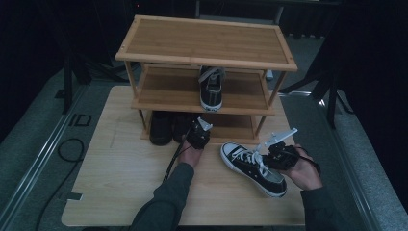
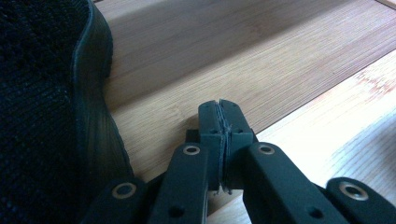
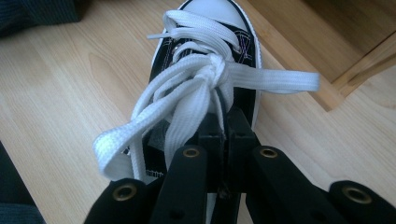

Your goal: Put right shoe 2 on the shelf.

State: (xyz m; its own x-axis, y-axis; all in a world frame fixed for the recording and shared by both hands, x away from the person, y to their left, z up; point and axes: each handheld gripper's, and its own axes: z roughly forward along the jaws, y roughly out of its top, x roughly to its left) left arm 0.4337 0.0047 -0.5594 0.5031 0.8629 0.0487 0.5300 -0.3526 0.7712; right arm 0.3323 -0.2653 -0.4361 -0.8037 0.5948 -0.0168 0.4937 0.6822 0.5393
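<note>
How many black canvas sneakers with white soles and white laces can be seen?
2. One black canvas sneaker stands on the middle shelf; the other sneaker lies on the table by the right gripper. Shelf boards may hide more.

A three-tier bamboo shoe rack stands at the far half of a light wooden table. On its middle shelf, right of centre, a black sneaker with a white toe cap points toward the near side. On the bottom shelf at the left sits a pair of dark shoes, side by side. Left of the table a black cable loops across the grey floor.
</note>
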